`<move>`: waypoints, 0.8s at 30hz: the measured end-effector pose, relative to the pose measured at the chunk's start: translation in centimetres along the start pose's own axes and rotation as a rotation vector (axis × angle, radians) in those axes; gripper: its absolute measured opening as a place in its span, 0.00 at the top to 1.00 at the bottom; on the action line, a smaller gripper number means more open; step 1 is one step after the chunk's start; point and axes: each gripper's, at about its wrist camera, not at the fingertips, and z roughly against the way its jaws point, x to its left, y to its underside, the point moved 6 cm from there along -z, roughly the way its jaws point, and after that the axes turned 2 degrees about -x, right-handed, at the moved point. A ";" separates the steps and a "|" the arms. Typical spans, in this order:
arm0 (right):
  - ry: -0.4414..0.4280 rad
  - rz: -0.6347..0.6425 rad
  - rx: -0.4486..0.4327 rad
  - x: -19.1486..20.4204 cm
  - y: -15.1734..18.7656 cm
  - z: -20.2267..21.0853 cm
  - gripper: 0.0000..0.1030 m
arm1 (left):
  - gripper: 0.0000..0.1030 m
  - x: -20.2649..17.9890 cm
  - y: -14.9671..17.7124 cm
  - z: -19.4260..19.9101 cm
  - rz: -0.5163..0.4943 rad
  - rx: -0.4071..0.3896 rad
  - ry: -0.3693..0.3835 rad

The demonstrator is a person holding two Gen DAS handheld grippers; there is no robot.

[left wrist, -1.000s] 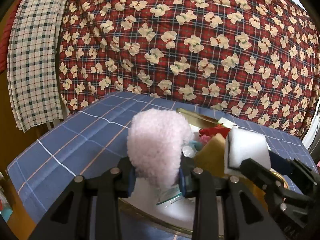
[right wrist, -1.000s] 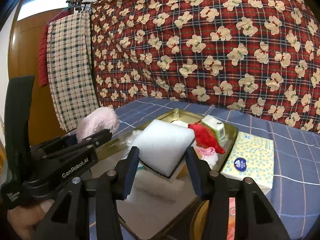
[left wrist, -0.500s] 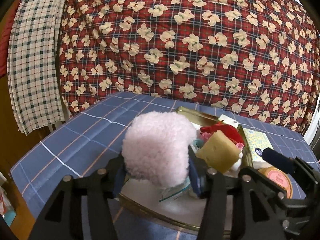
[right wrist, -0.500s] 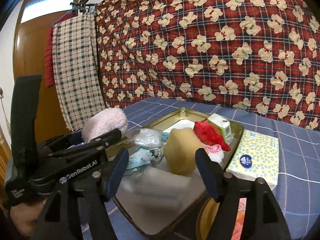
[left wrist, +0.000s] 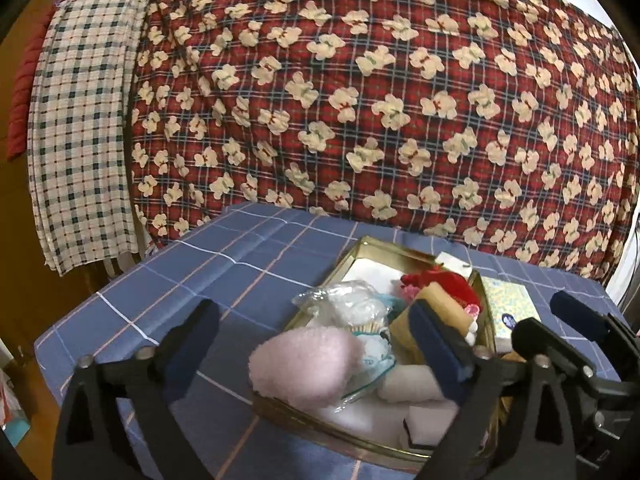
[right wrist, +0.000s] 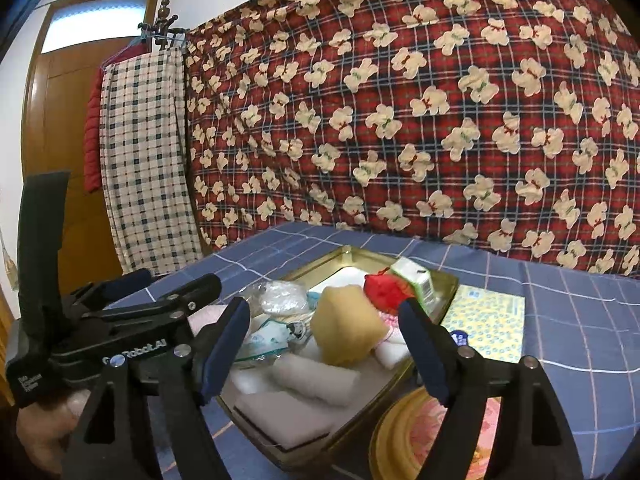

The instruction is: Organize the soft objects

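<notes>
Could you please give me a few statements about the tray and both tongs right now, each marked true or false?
1. The pink fluffy pad rests in the gold tray. True.
2. The left tongs clamp the pink pad. False: their jaws are opening, pads clear of it.
3. The yellow sponge lies in the tray. True.
4. The tissue pack sits inside the tray. False: it lies beside it on the blue cloth.

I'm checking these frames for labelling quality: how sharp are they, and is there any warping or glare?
Left wrist view: strong fisheye bulge, dark corners, the quilt curves; the pink puff and tin are slightly soft, with no glare. Right wrist view: same bulge, the door window is blown out; the sponge reads clearly.
</notes>
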 end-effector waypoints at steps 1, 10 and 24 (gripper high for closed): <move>0.003 -0.003 -0.004 -0.1 -0.1 0.1 0.23 | 0.01 0.2 -0.1 0.1 0.010 -0.001 -0.003; 0.014 -0.017 -0.012 -0.7 -0.3 0.3 0.21 | 0.01 0.4 0.2 -0.2 0.006 0.018 -0.010; 0.013 -0.016 -0.016 -0.8 -0.4 0.3 0.21 | 0.01 0.1 -0.1 0.4 -0.003 0.004 -0.008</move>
